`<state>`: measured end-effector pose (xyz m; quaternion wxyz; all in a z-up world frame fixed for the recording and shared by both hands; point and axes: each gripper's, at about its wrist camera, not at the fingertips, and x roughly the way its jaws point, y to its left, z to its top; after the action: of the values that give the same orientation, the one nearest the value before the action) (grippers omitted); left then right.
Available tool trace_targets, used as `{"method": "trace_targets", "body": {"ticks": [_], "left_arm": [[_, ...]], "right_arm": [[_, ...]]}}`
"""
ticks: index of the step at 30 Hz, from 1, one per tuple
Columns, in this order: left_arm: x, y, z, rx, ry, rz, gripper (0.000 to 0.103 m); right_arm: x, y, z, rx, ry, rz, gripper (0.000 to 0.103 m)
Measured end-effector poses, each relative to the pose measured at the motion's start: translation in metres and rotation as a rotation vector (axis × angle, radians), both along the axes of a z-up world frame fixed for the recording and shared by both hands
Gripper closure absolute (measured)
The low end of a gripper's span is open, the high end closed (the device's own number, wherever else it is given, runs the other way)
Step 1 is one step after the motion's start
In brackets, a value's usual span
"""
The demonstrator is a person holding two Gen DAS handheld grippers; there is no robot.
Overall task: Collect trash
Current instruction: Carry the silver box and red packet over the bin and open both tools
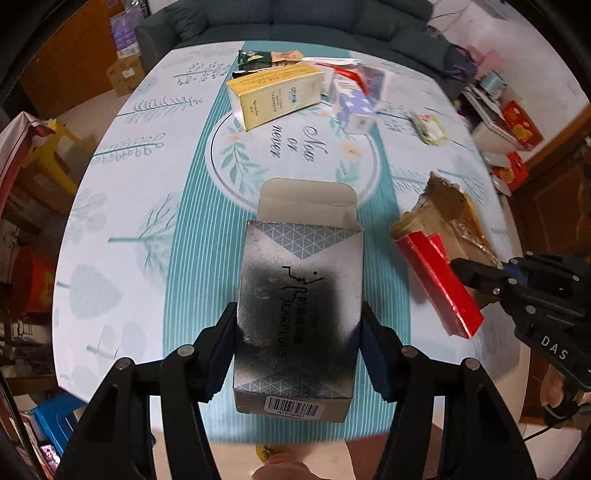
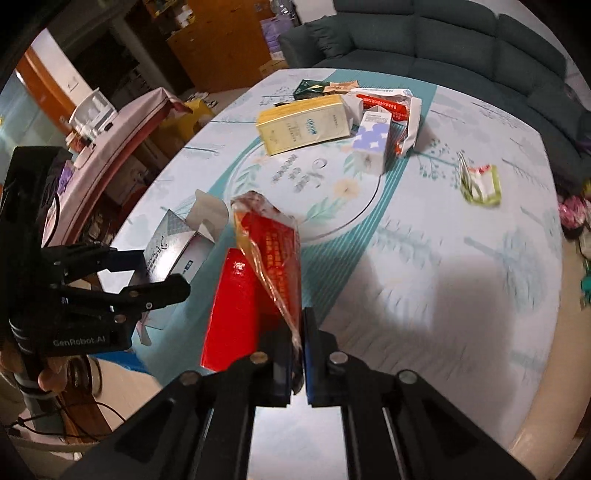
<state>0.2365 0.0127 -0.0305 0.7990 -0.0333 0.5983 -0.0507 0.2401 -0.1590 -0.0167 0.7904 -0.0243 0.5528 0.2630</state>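
A silver earplug box (image 1: 299,295) with its top flap open sits between the pads of my left gripper (image 1: 299,314), which press on both its sides above the table. The right wrist view shows the same box (image 2: 170,247) in the left gripper (image 2: 155,273) at the left. My right gripper (image 2: 297,325) is shut on the edge of a crinkled clear-orange plastic wrapper (image 2: 269,236). A glossy red box (image 2: 232,306) hangs beside the wrapper; whether it sits inside I cannot tell. In the left wrist view the right gripper (image 1: 465,269), wrapper (image 1: 443,214) and red box (image 1: 439,280) are at the right.
More litter lies at the far side of the round table (image 1: 122,229): a yellow box (image 1: 273,96), a white and purple carton (image 1: 354,107), torn packets, and a small green-white wrapper (image 1: 430,127). A dark sofa (image 1: 314,22) stands behind. Clutter surrounds the table on the floor.
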Motion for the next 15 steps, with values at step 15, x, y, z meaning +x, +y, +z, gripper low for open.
{"method": "trace_targets", "body": {"ticks": [15], "left_arm": [[-0.175,0.036,0.021,-0.017,-0.051,-0.177,0.043]], "right_arm": [[-0.196,0.027,0.010,0.064,-0.019,-0.324,0.099]]}}
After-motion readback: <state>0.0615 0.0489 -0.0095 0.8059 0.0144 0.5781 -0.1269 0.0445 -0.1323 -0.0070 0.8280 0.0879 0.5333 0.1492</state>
